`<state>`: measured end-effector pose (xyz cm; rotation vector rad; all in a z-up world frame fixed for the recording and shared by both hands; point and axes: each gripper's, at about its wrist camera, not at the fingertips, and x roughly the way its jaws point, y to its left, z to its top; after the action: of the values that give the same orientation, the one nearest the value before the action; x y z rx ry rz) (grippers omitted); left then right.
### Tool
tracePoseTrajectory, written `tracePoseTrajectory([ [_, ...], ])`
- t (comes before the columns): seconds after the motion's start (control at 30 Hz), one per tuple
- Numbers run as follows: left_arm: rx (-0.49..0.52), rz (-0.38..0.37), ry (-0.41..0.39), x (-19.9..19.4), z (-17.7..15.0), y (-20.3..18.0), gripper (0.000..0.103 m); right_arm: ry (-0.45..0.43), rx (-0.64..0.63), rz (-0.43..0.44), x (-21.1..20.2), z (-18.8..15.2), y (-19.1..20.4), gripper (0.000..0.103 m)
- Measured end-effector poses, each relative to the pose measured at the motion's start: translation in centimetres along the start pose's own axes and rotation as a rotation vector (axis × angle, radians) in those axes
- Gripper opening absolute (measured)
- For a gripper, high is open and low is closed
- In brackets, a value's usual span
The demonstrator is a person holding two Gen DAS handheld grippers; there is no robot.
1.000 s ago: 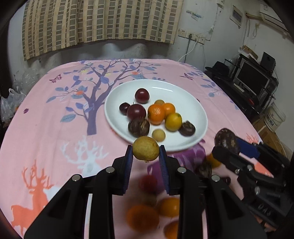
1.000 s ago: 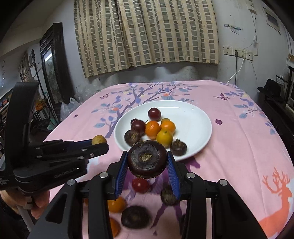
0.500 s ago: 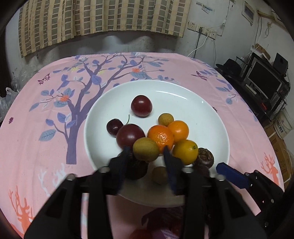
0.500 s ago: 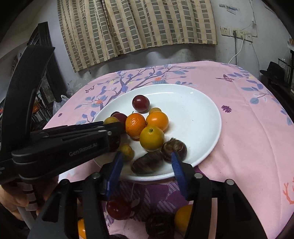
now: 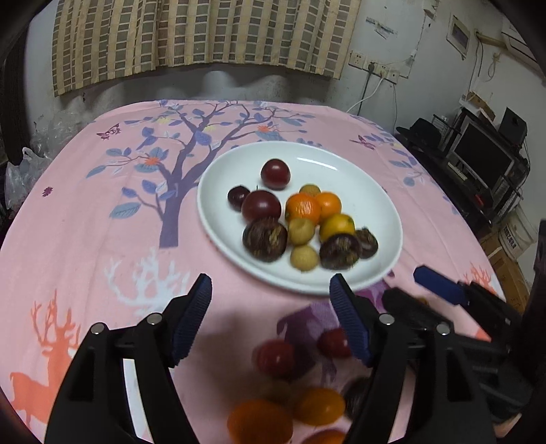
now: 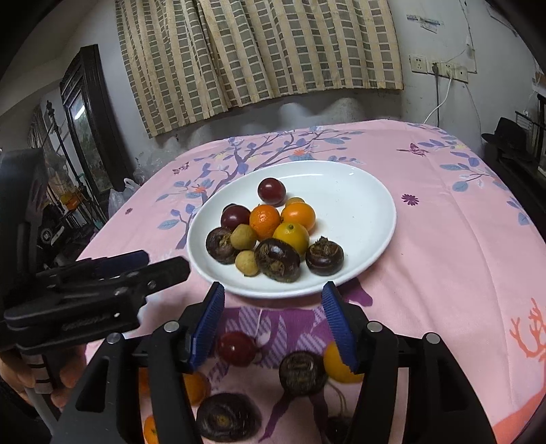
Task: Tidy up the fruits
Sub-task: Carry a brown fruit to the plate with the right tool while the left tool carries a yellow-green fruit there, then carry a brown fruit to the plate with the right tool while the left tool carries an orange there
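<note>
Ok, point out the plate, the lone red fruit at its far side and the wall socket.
plate [image 6: 368, 205], right wrist view, bare white inside.
red fruit [image 6: 271, 191], right wrist view, middle of its skin.
wall socket [image 6: 419, 63], right wrist view, its white face.

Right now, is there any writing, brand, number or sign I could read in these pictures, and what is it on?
No text here can be read for certain.
Raised lettering on the side of the left tool, whose jaws are opening with nothing between them: too blurred to read.
Print on the white container beside the table: too small to read.
Paper notice on the wall: too small to read.
</note>
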<state>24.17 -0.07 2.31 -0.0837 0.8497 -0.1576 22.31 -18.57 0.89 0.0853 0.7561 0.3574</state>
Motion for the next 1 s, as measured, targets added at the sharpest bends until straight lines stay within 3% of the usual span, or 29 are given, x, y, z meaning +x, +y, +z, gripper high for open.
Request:
tracePoseTrajectory([
  [0.27,0.029,-0.014,0.015,-3.4,-5.2,-0.3,0.072,0.046,-0.058,-0.004,-2.1,-3.7,0.8,0.068],
  [0.53,0.065,-0.054,0.067,-4.7,-10.4,-2.1,0.072,0.044,0.034,-0.023,-4.0,-6.1,-1.1,0.069],
  [0.73,0.129,-0.069,0.110,-4.3,-12.4,-4.0,0.072,0.043,0.030,-0.022,-4.4,-6.9,-0.9,0.069],
  [0.8,0.145,-0.073,0.136,-3.6,-12.7,-4.4,0.067,0.042,0.025,-0.020,-4.4,-6.9,-0.8,0.069],
  [0.87,0.158,-0.074,0.152,-2.9,-13.0,-4.6,0.048,0.043,0.020,-0.017,-4.4,-6.9,-0.7,0.069],
  [1.0,0.169,-0.089,0.125,-2.9,-13.0,-4.5,0.043,0.049,-0.002,-0.014,-4.3,-7.0,-0.2,0.069],
])
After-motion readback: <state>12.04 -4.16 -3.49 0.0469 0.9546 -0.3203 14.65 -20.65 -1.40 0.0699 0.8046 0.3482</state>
